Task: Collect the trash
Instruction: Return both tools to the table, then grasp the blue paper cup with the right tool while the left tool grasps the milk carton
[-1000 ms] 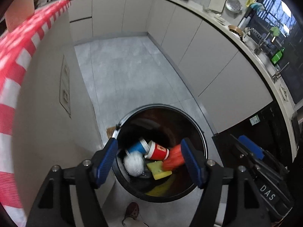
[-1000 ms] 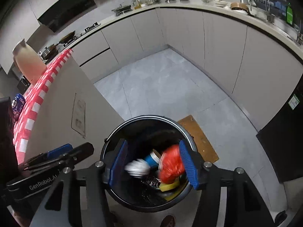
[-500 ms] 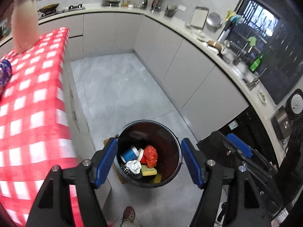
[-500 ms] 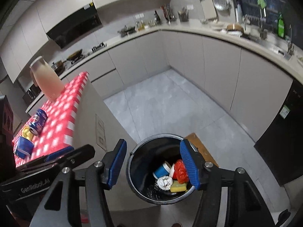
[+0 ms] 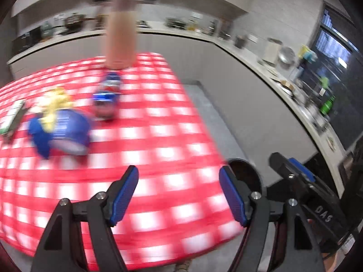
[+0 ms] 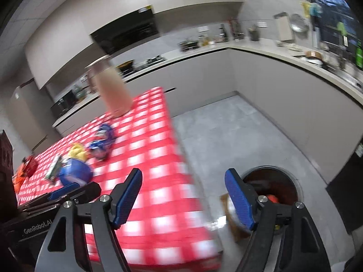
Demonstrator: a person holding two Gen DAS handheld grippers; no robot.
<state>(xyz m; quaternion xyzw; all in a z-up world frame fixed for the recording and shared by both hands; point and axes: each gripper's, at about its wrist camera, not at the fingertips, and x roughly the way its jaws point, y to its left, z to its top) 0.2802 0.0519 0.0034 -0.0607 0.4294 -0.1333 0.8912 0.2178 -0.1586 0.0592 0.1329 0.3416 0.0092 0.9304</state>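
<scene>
left claw [image 5: 178, 195]: we've got it spread wide over the red checked counter [image 5: 158, 136], nothing in it
right claw [image 6: 183, 198]: ours is spread wide and empty too, over the counter's edge
trash left: blue cup [image 5: 65, 131] lying beside a yellow wad [image 5: 55, 102], blue can [image 5: 107, 97] near a tall pink jug [image 5: 120, 34], all blurry
bin [image 6: 274, 189]: on the floor beside the counter, something red inside

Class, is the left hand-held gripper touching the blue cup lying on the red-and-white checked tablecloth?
Apart. The left wrist view shows the left hand-held gripper open and empty, with bare checked tablecloth separating it from the blue cup.
</scene>
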